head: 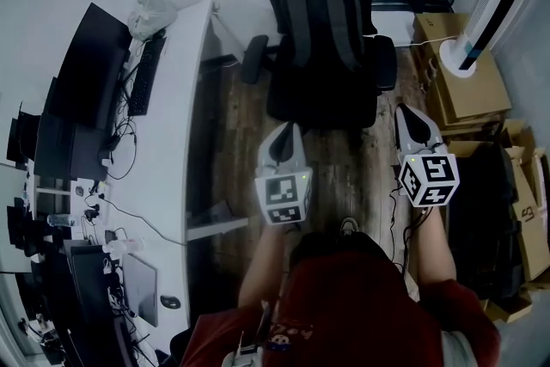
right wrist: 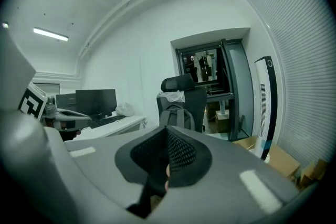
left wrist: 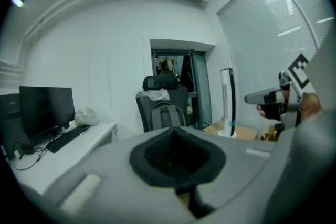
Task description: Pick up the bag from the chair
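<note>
Black chair (head: 322,109), one; bag (head: 320,26), one.

the person wears a dark red short-sleeved shirt (head: 361,305) with a small pale print near its lower hem; the sleeves end above the elbows. the left gripper (head: 288,131) and the right gripper (head: 409,114) have smooth light grey shells that narrow toward the tip, each with a dark inset along the top. at the back of each sits a white cube with black square markers, the left marker cube (head: 284,195) and the right marker cube (head: 428,178), each with a tiny green light at an upper corner. in the gripper views the jaws are grey with black mesh-textured pads (left wrist: 157,153) and pale rectangular strips on their outer faces
</note>
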Available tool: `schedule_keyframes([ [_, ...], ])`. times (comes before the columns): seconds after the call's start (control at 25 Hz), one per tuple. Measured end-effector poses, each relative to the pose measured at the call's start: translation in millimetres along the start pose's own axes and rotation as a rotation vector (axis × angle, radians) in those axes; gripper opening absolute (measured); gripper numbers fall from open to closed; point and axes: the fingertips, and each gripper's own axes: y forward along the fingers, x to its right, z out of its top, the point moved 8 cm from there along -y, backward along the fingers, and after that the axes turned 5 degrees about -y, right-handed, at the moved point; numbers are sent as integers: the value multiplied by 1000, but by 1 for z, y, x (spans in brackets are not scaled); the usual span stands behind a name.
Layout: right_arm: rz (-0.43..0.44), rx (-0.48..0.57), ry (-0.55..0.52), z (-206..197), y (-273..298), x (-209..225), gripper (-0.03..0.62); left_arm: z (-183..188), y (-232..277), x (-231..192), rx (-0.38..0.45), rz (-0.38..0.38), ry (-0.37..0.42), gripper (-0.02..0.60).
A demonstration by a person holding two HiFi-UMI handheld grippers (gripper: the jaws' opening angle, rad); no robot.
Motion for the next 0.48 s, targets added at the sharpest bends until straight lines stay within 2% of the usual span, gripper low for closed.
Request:
schedule_keyframes([
  [0.48,-3,18,-41,17,38,7,2,6,38,-18,26,-14,-15,-2],
])
